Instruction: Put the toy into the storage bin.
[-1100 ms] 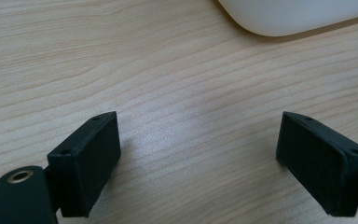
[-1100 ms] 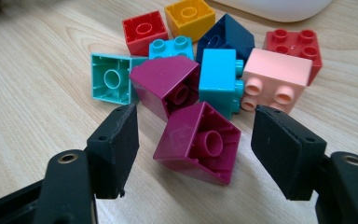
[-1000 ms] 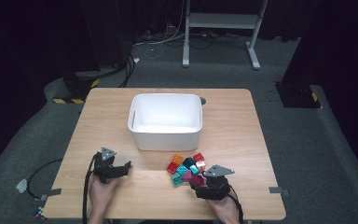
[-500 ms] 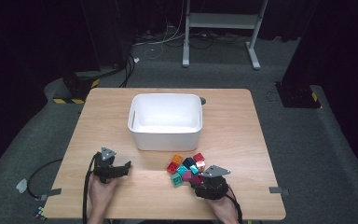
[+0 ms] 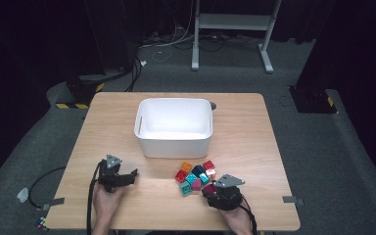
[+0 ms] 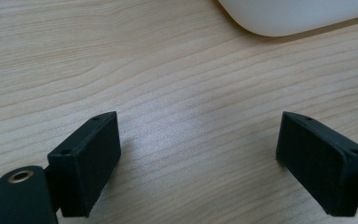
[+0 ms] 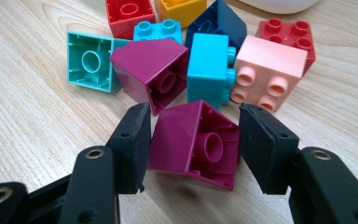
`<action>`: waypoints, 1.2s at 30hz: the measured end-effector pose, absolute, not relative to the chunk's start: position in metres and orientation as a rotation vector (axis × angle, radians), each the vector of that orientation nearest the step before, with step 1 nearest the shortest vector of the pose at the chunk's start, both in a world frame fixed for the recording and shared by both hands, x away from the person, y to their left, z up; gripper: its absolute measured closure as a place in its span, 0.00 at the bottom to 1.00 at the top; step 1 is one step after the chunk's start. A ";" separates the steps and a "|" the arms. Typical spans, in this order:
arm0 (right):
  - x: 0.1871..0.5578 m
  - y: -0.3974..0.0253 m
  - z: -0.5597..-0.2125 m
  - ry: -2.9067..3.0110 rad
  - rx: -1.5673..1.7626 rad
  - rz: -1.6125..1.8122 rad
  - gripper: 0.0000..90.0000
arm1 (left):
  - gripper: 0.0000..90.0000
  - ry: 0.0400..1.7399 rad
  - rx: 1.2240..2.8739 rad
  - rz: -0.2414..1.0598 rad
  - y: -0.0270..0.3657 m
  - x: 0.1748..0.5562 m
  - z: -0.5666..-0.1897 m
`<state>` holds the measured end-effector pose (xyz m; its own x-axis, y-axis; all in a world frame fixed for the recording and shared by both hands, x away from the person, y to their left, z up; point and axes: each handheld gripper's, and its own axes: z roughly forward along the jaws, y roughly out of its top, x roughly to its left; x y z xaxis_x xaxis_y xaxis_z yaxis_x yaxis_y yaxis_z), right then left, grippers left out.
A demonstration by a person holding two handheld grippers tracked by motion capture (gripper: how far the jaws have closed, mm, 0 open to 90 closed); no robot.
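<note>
2 black jaws of the right gripper (image 7: 193,140) stand on either side of a magenta brick (image 7: 196,144), lying tilted on the table (image 7: 23,107) at the near edge of the brick pile, hollow underside facing the camera; whether they pinch it yet, I cannot tell. It lies straight ahead. The left gripper (image 6: 198,163) gapes wide over bare wood, well apart, near the white bin (image 5: 174,127).
</note>
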<state>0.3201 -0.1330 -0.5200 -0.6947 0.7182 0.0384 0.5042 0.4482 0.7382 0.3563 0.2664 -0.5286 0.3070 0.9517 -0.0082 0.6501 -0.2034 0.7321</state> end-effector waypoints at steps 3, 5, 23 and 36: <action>0.320 -0.135 -0.518 2.415 1.055 1.099 0.51 | 0.15 1.418 1.941 0.608 0.266 0.356 -0.529; 0.319 -0.137 -0.516 2.413 1.054 1.103 0.51 | 0.15 1.418 1.941 0.609 0.266 0.356 -0.529; 0.324 -0.155 -0.488 2.402 1.031 1.142 0.52 | 0.15 1.419 1.940 0.608 0.266 0.356 -0.529; 0.336 -0.162 -0.464 2.400 1.018 1.187 0.52 | 0.15 1.419 1.939 0.608 0.267 0.356 -0.529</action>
<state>0.3356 -0.1620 -0.4643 -0.7143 0.6973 0.0595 0.4706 0.4156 0.7783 0.3562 0.2666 -0.5286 0.3063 0.9519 -0.0093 0.6498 -0.2020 0.7328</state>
